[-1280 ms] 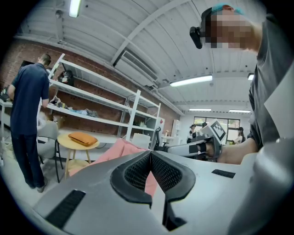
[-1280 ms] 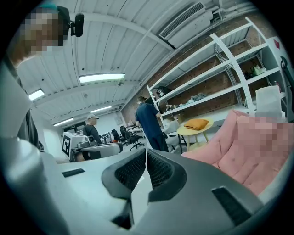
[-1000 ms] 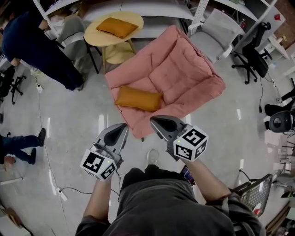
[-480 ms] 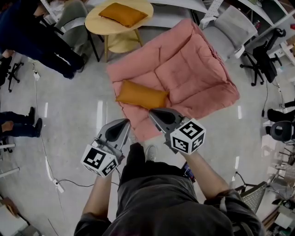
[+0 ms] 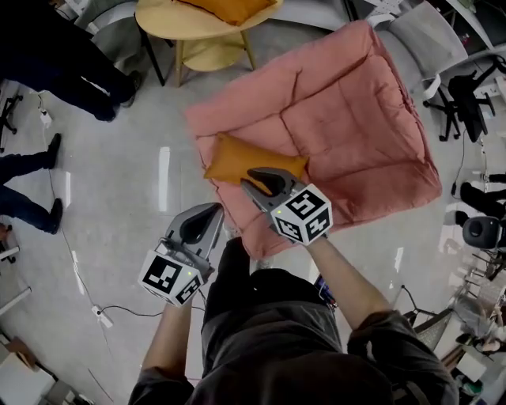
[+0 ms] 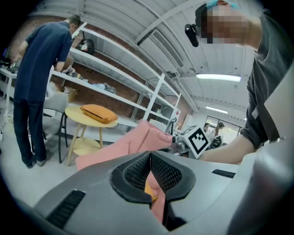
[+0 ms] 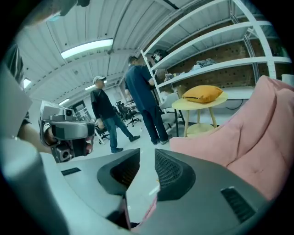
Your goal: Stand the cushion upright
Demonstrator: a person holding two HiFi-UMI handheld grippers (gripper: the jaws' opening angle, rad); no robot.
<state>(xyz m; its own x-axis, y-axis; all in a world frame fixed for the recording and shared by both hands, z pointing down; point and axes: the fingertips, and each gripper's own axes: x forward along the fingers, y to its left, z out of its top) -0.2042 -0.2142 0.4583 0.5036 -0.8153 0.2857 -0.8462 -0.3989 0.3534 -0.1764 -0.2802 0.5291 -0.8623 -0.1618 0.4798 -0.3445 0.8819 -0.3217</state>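
Observation:
An orange cushion (image 5: 236,160) lies flat on the front left part of a pink floor sofa (image 5: 348,119). My right gripper (image 5: 253,179) hovers over the cushion's near edge. Its jaws have just been opening and stand slightly apart (image 7: 146,161) with nothing between them. My left gripper (image 5: 213,212) is shut and empty, short of the sofa's front left edge and to the left of the right one. In the left gripper view a sliver of the orange cushion (image 6: 149,189) and the sofa (image 6: 133,142) show past the closed jaws (image 6: 150,158).
A round yellow table (image 5: 170,17) behind the sofa bears a second orange cushion (image 5: 233,8). A person in dark clothes (image 5: 63,71) stands at the left; another's legs (image 5: 28,207) are lower left. Office chairs (image 5: 466,103) and cables (image 5: 99,315) sit around.
Both grippers have moved forward and down toward the sofa. The right one went further and now sits over the orange cushion; the left one stays short of the sofa.

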